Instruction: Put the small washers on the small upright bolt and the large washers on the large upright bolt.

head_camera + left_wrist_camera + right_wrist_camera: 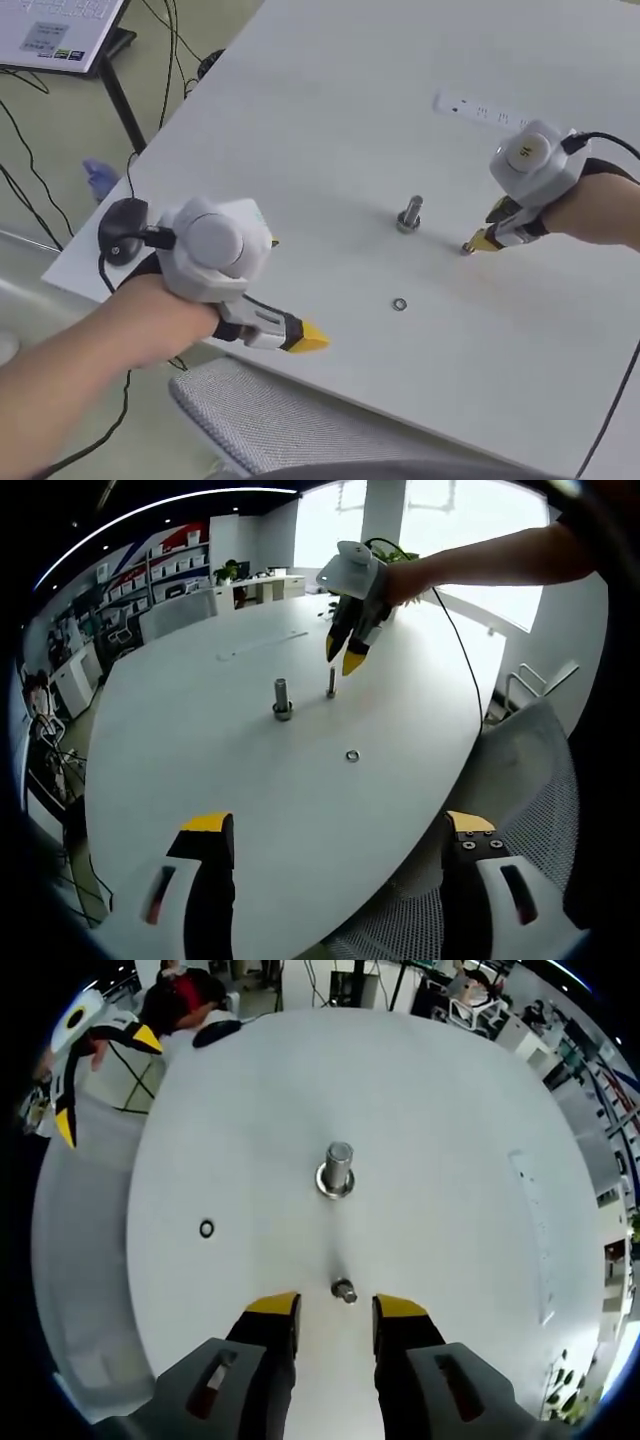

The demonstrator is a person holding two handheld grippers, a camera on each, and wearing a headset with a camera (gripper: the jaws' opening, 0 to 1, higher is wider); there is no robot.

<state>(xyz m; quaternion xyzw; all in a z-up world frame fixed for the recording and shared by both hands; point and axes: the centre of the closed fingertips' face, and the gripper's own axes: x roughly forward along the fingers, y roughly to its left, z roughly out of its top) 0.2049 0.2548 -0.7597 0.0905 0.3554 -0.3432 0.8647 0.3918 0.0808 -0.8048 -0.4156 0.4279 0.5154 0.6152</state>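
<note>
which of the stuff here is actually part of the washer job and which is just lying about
Part of the job:
- large bolt, upright
- small bolt, upright
- loose washer on the table
- right claw, open at the small bolt
- left claw, open near the table edge

Just lying about:
- power strip
- screen
- chair

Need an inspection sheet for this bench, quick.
Surface: white table, mostly bare.
Job's things: large bolt upright; small bolt upright; one washer lying loose.
Clutter: power strip near the far edge.
Grippers: left tongs open, at the near edge; right tongs open, at the small bolt.
Cables: black cable on the right gripper; more on the floor.
Surroundings: grey chair; shelves.
</note>
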